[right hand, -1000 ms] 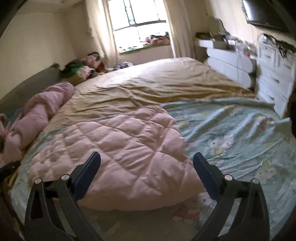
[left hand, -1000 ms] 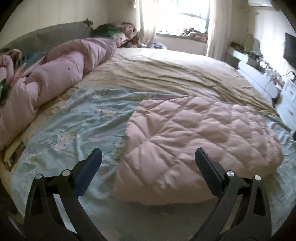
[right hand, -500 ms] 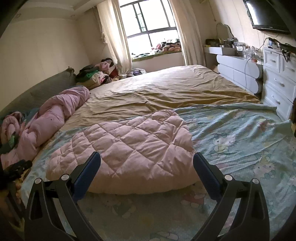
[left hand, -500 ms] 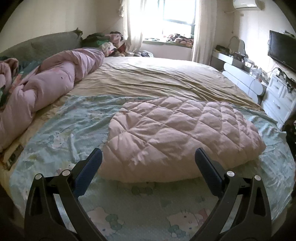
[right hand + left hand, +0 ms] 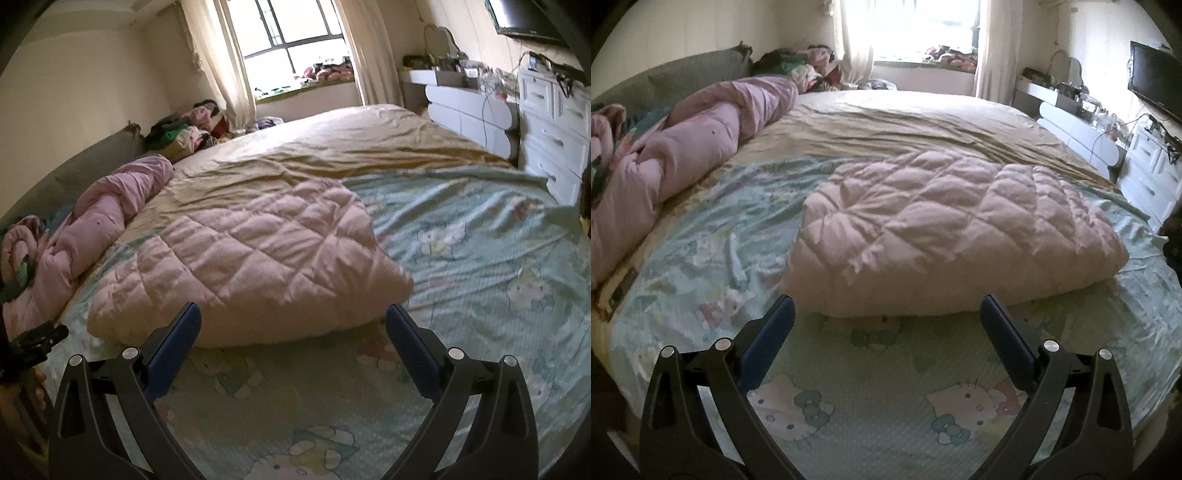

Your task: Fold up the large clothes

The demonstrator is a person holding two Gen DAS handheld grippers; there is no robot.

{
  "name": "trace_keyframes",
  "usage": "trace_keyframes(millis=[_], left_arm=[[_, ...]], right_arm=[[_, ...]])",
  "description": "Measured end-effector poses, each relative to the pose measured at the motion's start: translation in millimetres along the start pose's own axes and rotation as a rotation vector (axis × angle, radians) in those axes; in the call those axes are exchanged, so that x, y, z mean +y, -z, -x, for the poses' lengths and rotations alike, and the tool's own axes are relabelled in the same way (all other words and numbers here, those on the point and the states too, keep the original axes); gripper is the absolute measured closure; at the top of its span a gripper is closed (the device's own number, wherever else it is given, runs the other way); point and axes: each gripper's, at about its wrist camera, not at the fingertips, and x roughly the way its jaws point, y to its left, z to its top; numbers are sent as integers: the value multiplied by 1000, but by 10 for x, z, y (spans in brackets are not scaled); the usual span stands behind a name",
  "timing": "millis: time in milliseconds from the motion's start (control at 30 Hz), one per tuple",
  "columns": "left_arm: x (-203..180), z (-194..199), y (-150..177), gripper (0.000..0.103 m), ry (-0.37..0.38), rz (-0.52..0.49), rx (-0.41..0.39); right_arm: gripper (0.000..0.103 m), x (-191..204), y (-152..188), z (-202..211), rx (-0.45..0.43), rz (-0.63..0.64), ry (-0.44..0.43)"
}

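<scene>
**Pink quilted garment lies folded on the bed, both grippers free**

The pink quilted garment (image 5: pixel 942 236) sits as one thick, rounded bundle on the cartoon-print sheet (image 5: pixel 886 398), near the foot end of the bed (image 5: pixel 351 147). From the left wrist view I see its near edge as a rolled, doubled-over fold, puffy and fairly even; from the right wrist view the same bundle (image 5: pixel 258 258) looks compact, with no sleeve or loose flap sticking out that I can make out. I judge the folding of this piece to be done, or nearly so. At most a little squaring of the edges is left, and I cannot tell from here whether the far side is tidy.

My left gripper (image 5: pixel 886 314) hangs just short of the bundle's near edge, fingers wide apart and holding nothing. My right gripper (image 5: pixel 293 319) is the same: spread, empty, close to the near edge but not touching it.

Further out, a crumpled pink duvet (image 5: pixel 687 158) lies in a long heap along the left side of the bed, untouched by either gripper. Whether it belongs to the job I cannot say. Beyond it, a tan sheet (image 5: pixel 332 147) covers the far half, and a pile of clothes (image 5: pixel 184 129) sits by the window.
</scene>
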Motion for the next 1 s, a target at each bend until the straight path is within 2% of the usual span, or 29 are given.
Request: trace_keyframes(millis=[267, 433, 500, 700, 833, 1000], left_arm=[[147, -222, 187, 9, -10, 47, 70], [321, -519, 284, 9, 23, 133, 186], [425, -648, 325, 9, 53, 197, 235], [666, -830, 301, 9, 131, 356, 267], [821, -883, 231, 9, 172, 456, 253], [1032, -1028, 180, 9, 279, 646, 243]], right_arm=[[4, -168, 191, -228, 57, -51, 47], [4, -273, 250, -419, 107, -93, 73], [4, -328, 253, -504, 128, -123, 74], [4, -646, 190, -838, 185, -367, 1], [4, -864, 142, -1076, 212, -523, -36], [4, -1043, 57, -1356, 233, -620, -52]])
